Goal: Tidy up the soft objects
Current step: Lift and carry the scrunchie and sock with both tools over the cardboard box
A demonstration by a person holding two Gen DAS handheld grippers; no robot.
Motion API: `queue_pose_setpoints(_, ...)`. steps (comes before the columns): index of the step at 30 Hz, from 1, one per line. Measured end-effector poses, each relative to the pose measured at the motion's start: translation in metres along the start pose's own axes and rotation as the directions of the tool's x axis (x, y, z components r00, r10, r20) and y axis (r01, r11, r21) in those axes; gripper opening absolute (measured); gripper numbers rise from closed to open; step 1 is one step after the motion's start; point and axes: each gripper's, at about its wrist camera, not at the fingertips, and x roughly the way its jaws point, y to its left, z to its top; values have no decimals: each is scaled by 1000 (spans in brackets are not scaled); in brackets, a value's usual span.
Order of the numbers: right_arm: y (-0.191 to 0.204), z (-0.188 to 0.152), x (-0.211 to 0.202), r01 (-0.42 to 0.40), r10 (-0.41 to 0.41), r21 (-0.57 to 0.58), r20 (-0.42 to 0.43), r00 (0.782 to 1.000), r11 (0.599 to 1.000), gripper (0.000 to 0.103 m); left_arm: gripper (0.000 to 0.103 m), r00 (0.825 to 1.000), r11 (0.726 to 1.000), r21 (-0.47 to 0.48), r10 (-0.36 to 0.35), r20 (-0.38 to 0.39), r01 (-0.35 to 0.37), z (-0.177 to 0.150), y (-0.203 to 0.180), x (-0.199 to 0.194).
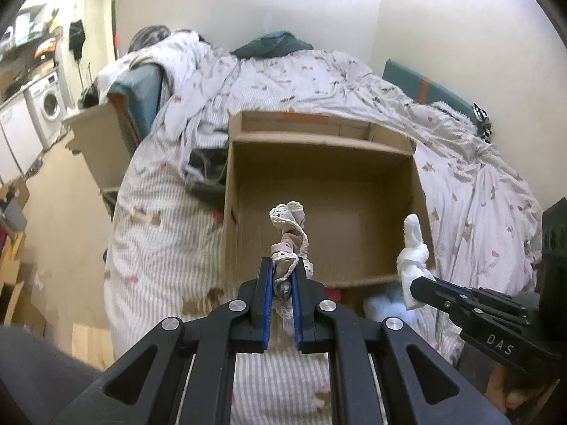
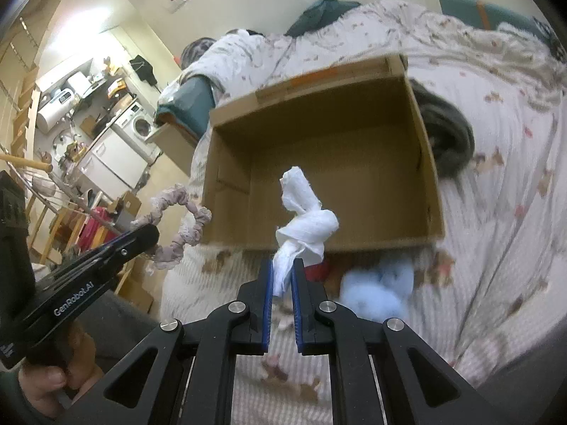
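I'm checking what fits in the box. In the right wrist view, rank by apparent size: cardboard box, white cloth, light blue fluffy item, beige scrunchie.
1. cardboard box
2. light blue fluffy item, partly hidden and blurred
3. white cloth and beige scrunchie: look alike, both near the camera, so unranked.

bright overexposed ceiling glare, fisheye-warped dark edges, motion blur in right view

The cardboard box [image 1: 320, 163] sits on the bed [image 1: 478, 184], washing machine [image 1: 48, 104] far left.
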Motion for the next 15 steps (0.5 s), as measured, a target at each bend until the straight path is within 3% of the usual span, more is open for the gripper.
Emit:
queue_pose_setpoints(8,-2,46,24,45,-43,-73,38,998,996,12,9,998,997,59,52,31,-54,41,-12,42)
queue_pose_setpoints(15,-20,62,61,96,-94,-82,26,995,992,12,9,998,999,13,47,-36,-47,40,-7,98)
